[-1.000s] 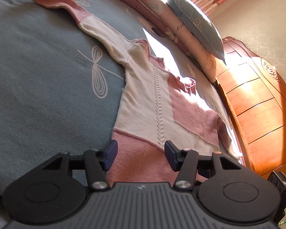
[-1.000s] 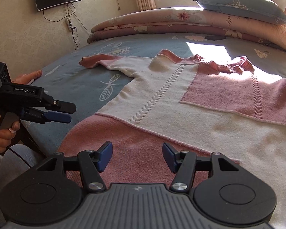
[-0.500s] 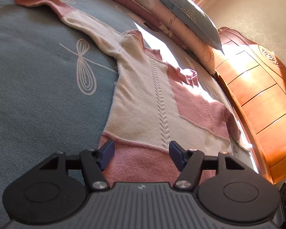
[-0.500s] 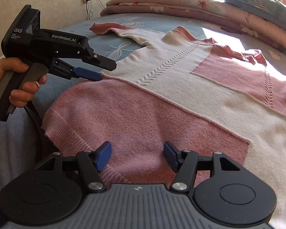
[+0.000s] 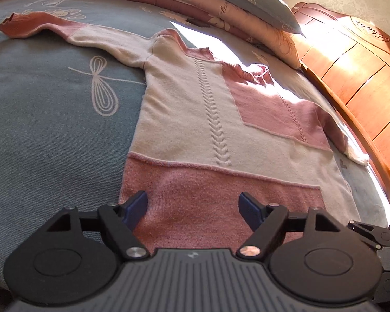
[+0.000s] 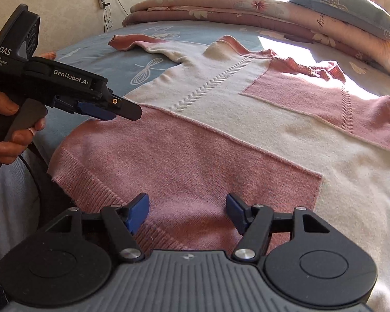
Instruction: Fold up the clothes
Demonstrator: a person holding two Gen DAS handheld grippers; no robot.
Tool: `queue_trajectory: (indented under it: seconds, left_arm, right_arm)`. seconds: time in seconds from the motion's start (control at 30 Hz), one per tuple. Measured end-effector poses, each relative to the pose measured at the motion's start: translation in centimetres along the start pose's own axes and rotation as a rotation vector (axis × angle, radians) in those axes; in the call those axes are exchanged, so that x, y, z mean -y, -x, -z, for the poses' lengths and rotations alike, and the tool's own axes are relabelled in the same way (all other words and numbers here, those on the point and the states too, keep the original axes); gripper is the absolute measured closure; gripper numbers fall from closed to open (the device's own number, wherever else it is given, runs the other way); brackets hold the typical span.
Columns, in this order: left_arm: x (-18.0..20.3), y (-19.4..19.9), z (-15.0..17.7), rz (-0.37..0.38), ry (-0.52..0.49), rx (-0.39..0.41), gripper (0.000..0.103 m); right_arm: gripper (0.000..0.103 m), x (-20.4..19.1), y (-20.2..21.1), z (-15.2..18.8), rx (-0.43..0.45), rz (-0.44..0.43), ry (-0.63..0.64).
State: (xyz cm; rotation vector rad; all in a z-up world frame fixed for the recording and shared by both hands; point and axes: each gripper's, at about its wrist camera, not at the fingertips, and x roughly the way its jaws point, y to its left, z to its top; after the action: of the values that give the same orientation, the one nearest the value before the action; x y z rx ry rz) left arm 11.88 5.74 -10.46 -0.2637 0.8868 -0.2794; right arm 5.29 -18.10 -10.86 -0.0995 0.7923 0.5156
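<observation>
Pink-and-cream knit sweater (image 5: 215,119), flat

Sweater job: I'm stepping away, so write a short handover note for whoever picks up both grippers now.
Left gripper: jaws open, empty, above the pink hem band near the sweater's left side edge.
Right gripper: jaws open, empty, over the ribbed hem.
Sweater: spread flat, front up, on the blue bedspread; one sleeve stretched out sideways, the other lying by the wooden bed frame.
Done: laid out. Left: every fold; nothing gripped yet.
</observation>
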Motion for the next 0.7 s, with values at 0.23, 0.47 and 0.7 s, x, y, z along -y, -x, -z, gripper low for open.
queue_trajectory:
  seconds: [0.23, 0.47, 0.7]
  left_arm:
    - [5.1, 0.2, -0.6, 0.014, -0.111, 0.005, 0.015]
    - [6.5, -1.8, 1.6, -0.047, -0.134, -0.035, 0.011]
    - [7.9, -2.7, 2.3, -0.135, -0.225, -0.057, 0.001]
  right_arm:
    - [0.033, 5.2, 3.9, 0.1, 0.109, 0.055, -0.242]
    - [0.034, 11.4, 5.4, 4.3, 0.084, 0.134, -0.564]
    - [0.034, 12.9, 7.2, 6.3, 0.098, 0.197, -0.632]
